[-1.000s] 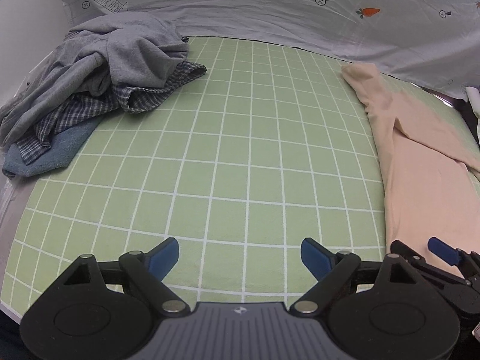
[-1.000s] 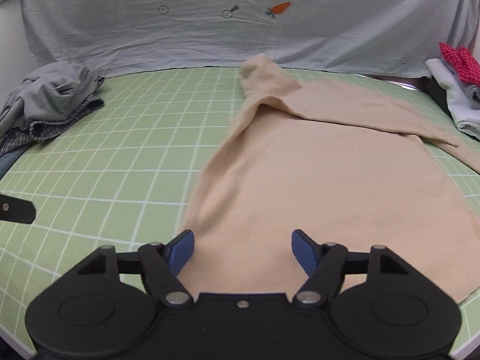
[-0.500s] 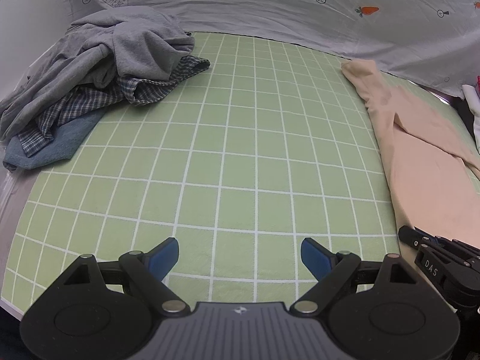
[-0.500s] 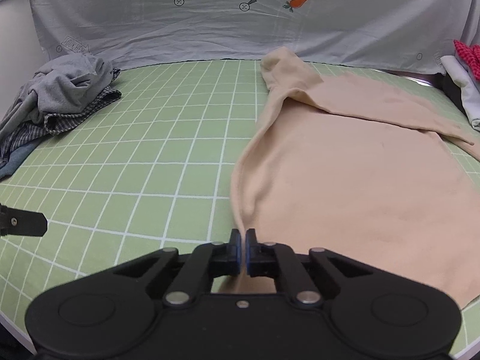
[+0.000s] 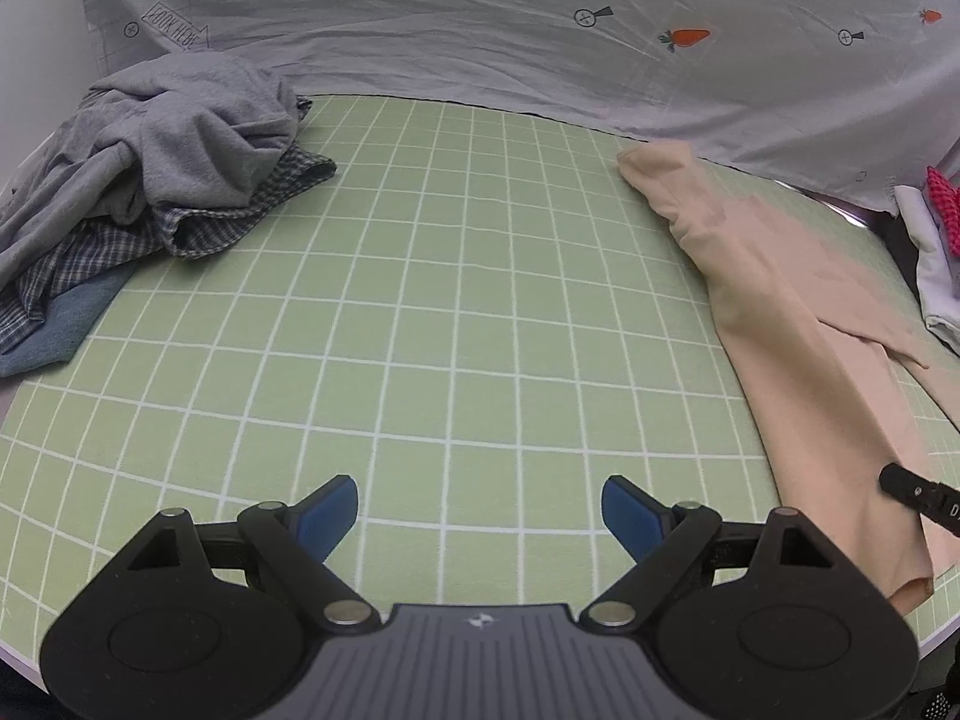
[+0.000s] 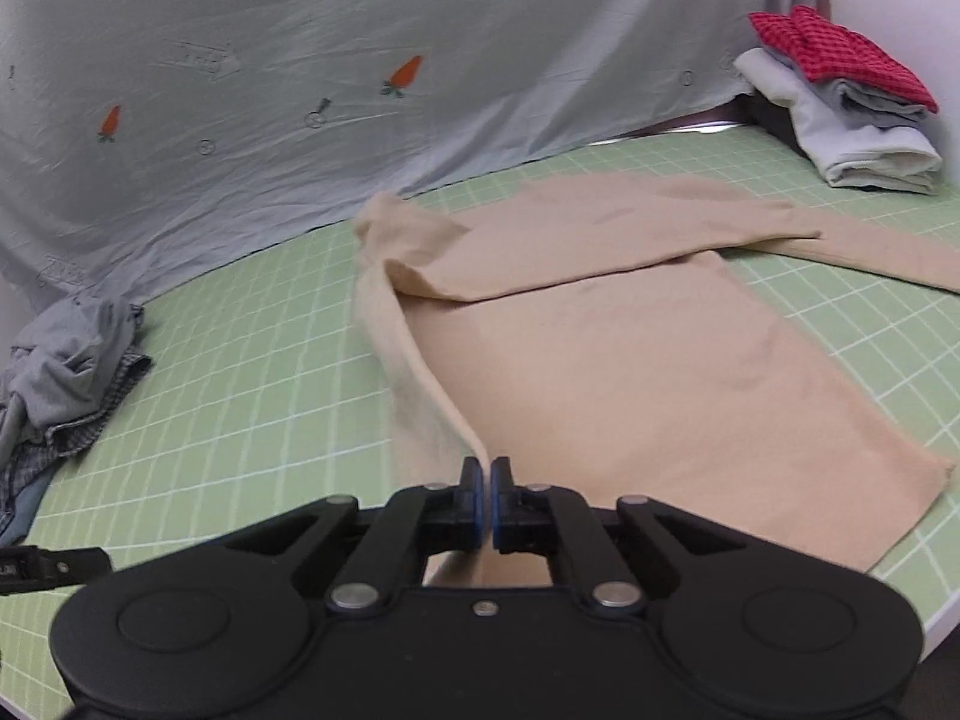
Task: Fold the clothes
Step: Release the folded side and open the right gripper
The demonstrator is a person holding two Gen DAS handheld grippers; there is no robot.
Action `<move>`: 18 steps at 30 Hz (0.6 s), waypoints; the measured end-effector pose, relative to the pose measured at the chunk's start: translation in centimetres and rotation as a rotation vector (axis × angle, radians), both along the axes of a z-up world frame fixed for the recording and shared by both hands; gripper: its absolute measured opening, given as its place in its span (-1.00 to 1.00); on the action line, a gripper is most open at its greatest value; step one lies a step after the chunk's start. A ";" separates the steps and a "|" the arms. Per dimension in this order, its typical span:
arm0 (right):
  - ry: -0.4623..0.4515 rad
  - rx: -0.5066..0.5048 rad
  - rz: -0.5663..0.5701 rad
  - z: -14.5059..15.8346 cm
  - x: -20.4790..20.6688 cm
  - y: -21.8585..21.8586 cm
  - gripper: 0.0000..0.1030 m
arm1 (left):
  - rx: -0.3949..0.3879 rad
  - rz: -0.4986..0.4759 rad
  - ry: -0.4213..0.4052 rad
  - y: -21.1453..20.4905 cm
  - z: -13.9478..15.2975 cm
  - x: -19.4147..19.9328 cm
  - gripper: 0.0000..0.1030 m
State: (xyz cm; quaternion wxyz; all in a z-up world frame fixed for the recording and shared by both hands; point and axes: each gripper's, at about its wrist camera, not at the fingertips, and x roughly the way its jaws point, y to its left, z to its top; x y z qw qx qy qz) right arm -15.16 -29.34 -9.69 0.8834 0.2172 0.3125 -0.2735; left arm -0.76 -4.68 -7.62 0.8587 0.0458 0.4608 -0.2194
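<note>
Nearest, the right gripper point(image 6: 486, 501) is clamped on the near left edge of the beige long-sleeved top point(image 6: 630, 360), lifting that edge into a ridge off the green grid mat point(image 6: 270, 396). The left gripper point(image 5: 480, 510) hangs over bare mat with its jaws wide apart and nothing between them. The top lies spread at the mat's right side (one sleeve folded across its far part). Farther left sits a heap of grey and checked clothes point(image 5: 162, 168); at the far right, a folded stack point(image 6: 852, 108) before the carrot-print sheet point(image 5: 540, 48).
</note>
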 end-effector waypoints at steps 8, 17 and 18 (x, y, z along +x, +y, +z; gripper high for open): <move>0.189 -0.065 0.137 -3.6 -0.7 -3.9 -0.87 | 0.053 0.031 0.002 -5.4 0.0 -2.4 0.72; 0.129 -0.075 0.256 -0.3 -2.8 -8.3 -0.09 | 0.063 0.057 0.015 -13.0 -0.3 -3.5 0.73; 0.126 -0.078 0.250 -0.1 -3.1 -9.2 -0.09 | 0.064 0.062 0.017 -13.9 -0.5 -3.6 0.73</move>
